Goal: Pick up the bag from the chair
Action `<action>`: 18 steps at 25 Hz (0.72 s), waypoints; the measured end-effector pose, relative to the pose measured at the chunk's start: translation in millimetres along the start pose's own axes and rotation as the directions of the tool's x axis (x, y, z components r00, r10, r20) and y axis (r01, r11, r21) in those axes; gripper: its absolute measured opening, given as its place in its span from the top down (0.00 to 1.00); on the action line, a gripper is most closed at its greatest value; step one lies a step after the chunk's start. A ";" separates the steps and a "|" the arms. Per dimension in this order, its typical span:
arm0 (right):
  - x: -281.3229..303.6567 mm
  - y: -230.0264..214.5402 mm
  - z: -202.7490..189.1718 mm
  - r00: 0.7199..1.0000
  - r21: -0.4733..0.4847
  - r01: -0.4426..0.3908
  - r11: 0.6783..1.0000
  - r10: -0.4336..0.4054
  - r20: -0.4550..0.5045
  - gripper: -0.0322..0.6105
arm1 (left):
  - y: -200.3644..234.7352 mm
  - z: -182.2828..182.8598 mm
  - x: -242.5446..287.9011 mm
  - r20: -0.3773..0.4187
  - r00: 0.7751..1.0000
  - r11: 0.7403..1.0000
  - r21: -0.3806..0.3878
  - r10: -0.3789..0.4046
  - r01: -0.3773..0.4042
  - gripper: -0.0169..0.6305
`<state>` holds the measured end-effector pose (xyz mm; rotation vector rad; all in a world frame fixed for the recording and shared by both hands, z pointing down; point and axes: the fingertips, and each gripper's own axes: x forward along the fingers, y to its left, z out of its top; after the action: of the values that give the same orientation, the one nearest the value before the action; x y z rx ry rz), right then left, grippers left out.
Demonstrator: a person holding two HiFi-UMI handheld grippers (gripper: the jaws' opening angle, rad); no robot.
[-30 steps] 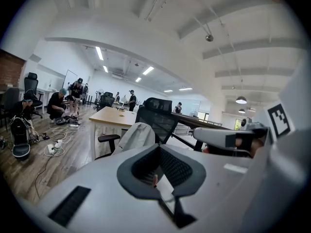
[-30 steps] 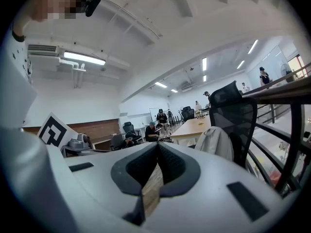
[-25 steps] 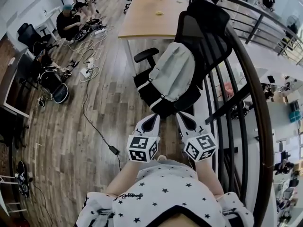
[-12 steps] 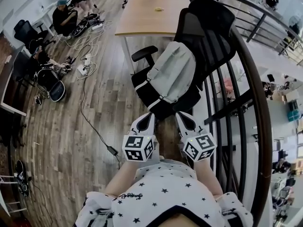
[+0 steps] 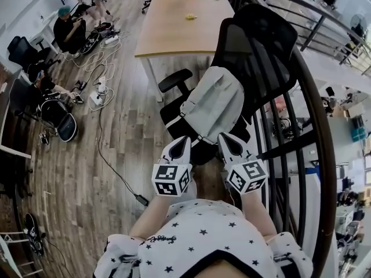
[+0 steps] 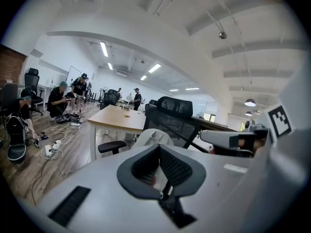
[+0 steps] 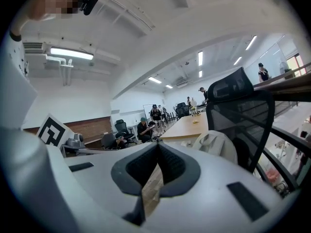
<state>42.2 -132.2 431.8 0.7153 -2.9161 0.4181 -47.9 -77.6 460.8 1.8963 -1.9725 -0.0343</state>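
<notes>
Our left gripper (image 5: 179,148) and right gripper (image 5: 230,145) both have their jaws closed together, gripping nothing. We hold them near the grey bag (image 5: 211,104), which leans on the black chair (image 5: 255,42).

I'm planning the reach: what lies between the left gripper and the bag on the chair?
Nothing loose: in the head view only the office chair's black seat edge separates the left gripper from the grey backpack.

An open-plan office: a long wooden tabletop (image 5: 177,17), black mesh office chairs (image 5: 255,51), cables (image 5: 98,86) across the wood floor, ceiling strip lights (image 6: 103,49).
</notes>
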 end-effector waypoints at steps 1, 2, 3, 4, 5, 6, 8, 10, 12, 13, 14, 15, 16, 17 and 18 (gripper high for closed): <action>10.4 -3.2 6.0 1.000 0.000 0.008 1.000 -0.008 0.005 0.96 | 7.8 6.9 7.9 -0.002 1.000 1.000 0.002 -0.003 0.003 0.95; 20.6 -7.0 11.7 1.000 0.001 0.017 1.000 -0.017 0.011 0.96 | 15.5 13.8 16.3 -0.004 1.000 1.000 0.004 -0.008 0.008 0.95; 30.6 -11.6 16.9 0.999 0.003 0.028 1.000 -0.028 0.016 0.96 | 22.7 20.5 25.2 -0.007 1.000 1.000 0.007 -0.013 0.013 0.95; 40.6 -16.8 21.3 0.999 0.005 0.039 0.999 -0.039 0.020 0.96 | 29.7 27.0 34.6 -0.010 1.000 1.000 0.010 -0.019 0.019 0.95; 50.5 -22.4 25.0 0.998 0.008 0.051 0.999 -0.051 0.023 0.96 | 36.4 33.1 44.5 -0.012 1.000 1.000 0.015 -0.026 0.026 0.95; 60.1 -28.2 27.9 0.998 0.012 0.064 0.998 -0.064 0.026 0.96 | 43.0 38.3 54.7 -0.016 0.999 0.999 0.020 -0.034 0.034 0.95; 77.4 -40.4 31.7 0.995 0.020 0.092 0.996 -0.093 0.034 0.96 | 54.6 46.2 75.8 -0.027 0.998 0.998 0.032 -0.053 0.054 0.95; 92.1 -52.7 33.2 0.991 0.026 0.123 0.992 -0.124 0.042 0.96 | 63.4 51.5 96.2 -0.041 0.996 0.996 0.041 -0.080 0.081 0.95; 107.1 -64.5 33.9 0.985 0.034 0.163 0.986 -0.164 0.051 0.96 | 72.6 55.6 116.5 -0.058 0.992 0.992 0.053 -0.110 0.114 0.95; 115.5 -70.5 35.2 0.981 0.037 0.183 0.982 -0.185 0.057 0.96 | 77.7 58.6 127.6 -0.065 0.990 0.990 0.058 -0.126 0.130 0.95; 124.2 -76.4 37.0 0.977 0.035 0.202 0.979 -0.204 0.061 0.96 | 82.7 61.9 139.1 -0.069 0.988 0.987 0.062 -0.140 0.145 0.95; 132.2 -82.3 38.5 0.973 0.028 0.219 0.975 -0.220 0.064 0.96 | 87.2 64.6 150.4 -0.072 0.985 0.985 0.066 -0.154 0.159 0.95; 139.0 -88.1 39.6 0.970 0.020 0.235 0.972 -0.236 0.066 0.96 | 90.8 66.6 160.9 -0.075 0.983 0.982 0.070 -0.167 0.173 0.95; 144.2 -93.8 40.4 0.965 0.014 0.254 0.967 -0.254 0.067 0.96 | 93.3 67.9 170.4 -0.080 0.980 0.979 0.076 -0.182 0.188 0.95; 147.5 -99.1 40.6 0.959 0.012 0.275 0.961 -0.275 0.069 0.96 | 94.8 68.6 178.6 -0.087 0.976 0.975 0.083 -0.199 0.206 0.95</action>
<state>-43.3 -292.8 441.9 1.1390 -2.8180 0.3718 -158.5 -259.8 473.1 2.1183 -1.7510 0.0730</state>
